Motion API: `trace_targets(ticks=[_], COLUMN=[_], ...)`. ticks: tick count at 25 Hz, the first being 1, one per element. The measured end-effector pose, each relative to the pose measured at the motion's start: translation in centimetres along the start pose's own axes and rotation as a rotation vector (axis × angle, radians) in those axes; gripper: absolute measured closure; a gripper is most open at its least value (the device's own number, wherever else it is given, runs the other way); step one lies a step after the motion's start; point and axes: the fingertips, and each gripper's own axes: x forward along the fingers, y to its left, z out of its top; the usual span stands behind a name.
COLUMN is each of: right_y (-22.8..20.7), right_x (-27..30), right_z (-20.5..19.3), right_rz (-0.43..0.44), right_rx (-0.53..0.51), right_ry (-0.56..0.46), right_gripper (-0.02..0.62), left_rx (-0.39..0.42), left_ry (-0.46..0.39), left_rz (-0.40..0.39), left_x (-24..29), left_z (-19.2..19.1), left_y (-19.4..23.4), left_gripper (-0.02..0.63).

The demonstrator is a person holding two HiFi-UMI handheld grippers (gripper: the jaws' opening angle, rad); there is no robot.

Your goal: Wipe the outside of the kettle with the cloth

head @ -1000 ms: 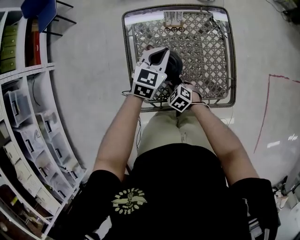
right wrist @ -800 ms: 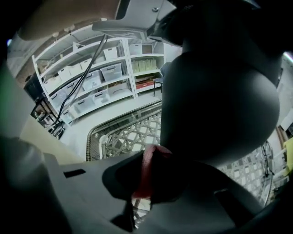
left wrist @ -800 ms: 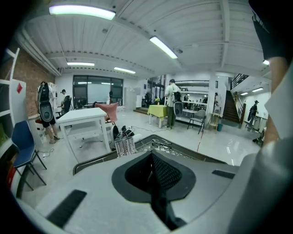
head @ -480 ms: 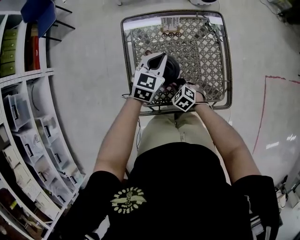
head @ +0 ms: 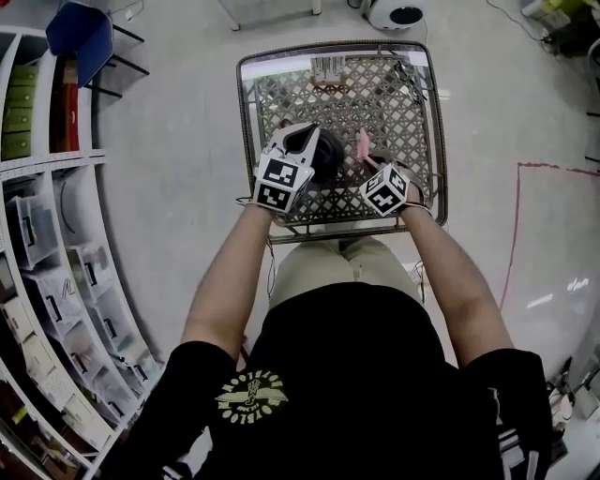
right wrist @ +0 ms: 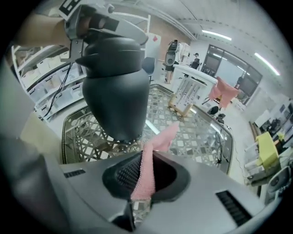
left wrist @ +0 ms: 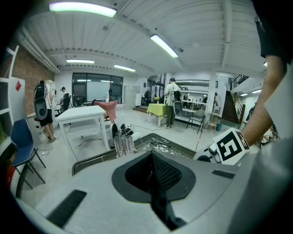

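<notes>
My left gripper (head: 302,139) holds the black kettle (head: 327,156) by its top, and in the right gripper view the kettle (right wrist: 116,87) hangs just above the lattice table (right wrist: 197,132) under that gripper (right wrist: 98,23). In its own view the left gripper (left wrist: 153,178) shows shut jaws with something dark between them; the kettle itself is out of frame. My right gripper (head: 368,161) is shut on a pink cloth (head: 362,143). The cloth (right wrist: 158,141) sticks out of the right gripper (right wrist: 144,176) and stands apart from the kettle, to its right.
The metal-framed lattice table (head: 427,122) carries a small rack (head: 328,67) and a cable (head: 409,75) at its far edge. Shelves with bins (head: 56,253) line the left. A blue chair (head: 80,28) stands far left. A red line (head: 514,234) marks the floor at right.
My right gripper has swung to the right with the pink cloth, away from the kettle. The left gripper and the kettle have stayed where they were.
</notes>
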Motion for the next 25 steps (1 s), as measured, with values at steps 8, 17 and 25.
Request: trace_targets(ticks=[8, 17, 25], right_y=[-3.0, -4.7, -7.0], right_x=[-2.3, -4.9, -10.0], right_z=[-4.0, -7.3, -3.7], right_rz=[-0.033, -0.017, -0.109], right_rx=[0.050, 0.096, 0.158], right_ry=[0.041, 0.095, -0.105], right_gripper=[0.559, 0.438, 0.433], left_rx=[-0.014, 0.026, -0.071], left_ry=[0.016, 0.054, -0.088], left_rz=[0.019, 0.035, 0.113], left_x=[-0.1, -0.3, -3.9], left_z=[0.0, 0.3, 2.2], left_y=[-0.1, -0.9, -0.8], left_gripper=[0.600, 0.600, 0.600])
